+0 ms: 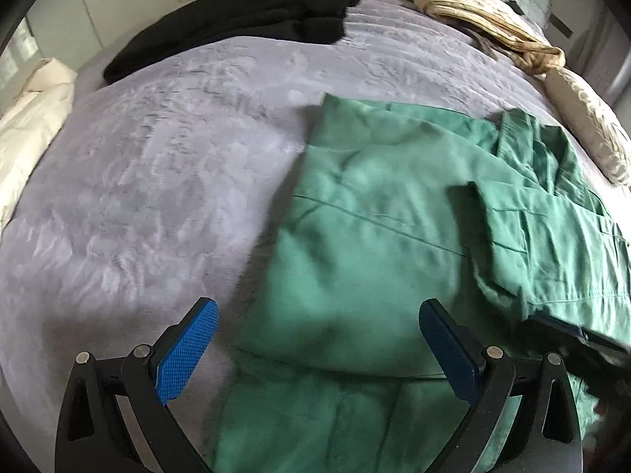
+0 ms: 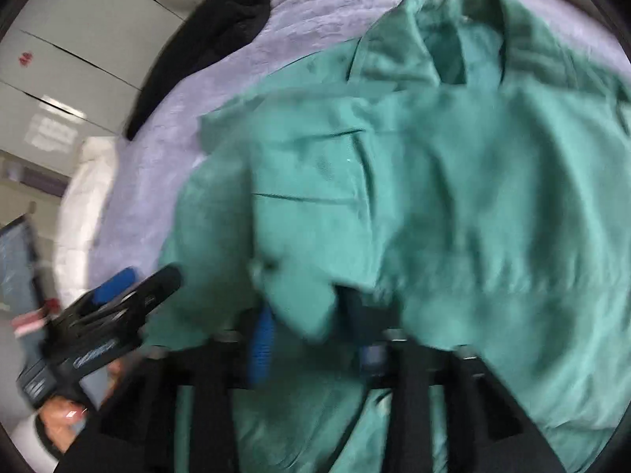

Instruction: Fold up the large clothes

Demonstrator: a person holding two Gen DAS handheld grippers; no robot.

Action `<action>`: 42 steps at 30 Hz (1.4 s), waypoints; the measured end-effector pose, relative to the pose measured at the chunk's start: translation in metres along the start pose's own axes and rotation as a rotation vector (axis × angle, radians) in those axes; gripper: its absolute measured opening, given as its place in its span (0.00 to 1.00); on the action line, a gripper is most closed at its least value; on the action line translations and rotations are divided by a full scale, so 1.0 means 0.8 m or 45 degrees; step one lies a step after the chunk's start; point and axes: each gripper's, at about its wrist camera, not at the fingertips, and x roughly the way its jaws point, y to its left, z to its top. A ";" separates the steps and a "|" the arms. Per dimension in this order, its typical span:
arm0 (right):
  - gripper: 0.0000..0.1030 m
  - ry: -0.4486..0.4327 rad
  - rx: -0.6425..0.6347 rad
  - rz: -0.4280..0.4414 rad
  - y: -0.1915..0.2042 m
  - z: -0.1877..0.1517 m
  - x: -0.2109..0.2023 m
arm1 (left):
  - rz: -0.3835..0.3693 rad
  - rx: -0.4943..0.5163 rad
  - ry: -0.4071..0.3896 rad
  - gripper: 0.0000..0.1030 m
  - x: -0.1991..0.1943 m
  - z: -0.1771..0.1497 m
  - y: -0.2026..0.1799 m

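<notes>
A large green shirt lies on a lilac bedspread, partly folded, with its collar at the far right. My left gripper is open and empty, hovering over the shirt's near left edge. My right gripper has green cloth draped over and between its fingers; the view is blurred, so I cannot tell if the jaws are closed on it. The shirt fills the right wrist view. The left gripper also shows there at the lower left, beside the shirt.
A black garment lies at the far side of the bed. A beige twisted garment and a cream pillow lie at the far right. White bedding sits at the left edge. White wardrobe doors stand beyond the bed.
</notes>
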 end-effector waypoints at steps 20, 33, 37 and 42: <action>0.56 -0.482 0.922 0.120 -0.273 -0.170 -0.221 | -0.138 0.128 0.038 0.99 0.029 0.032 -0.102; 0.60 -0.139 0.560 0.625 -0.257 -0.076 -0.219 | -0.137 0.190 0.042 0.99 0.056 0.060 -0.132; 0.60 -0.137 0.313 0.123 -0.220 -0.081 -0.241 | -0.140 0.168 0.058 0.99 0.065 0.060 -0.131; 0.60 -0.399 0.507 -0.163 -0.290 -0.044 -0.268 | -0.169 0.183 0.064 0.97 0.070 0.070 -0.143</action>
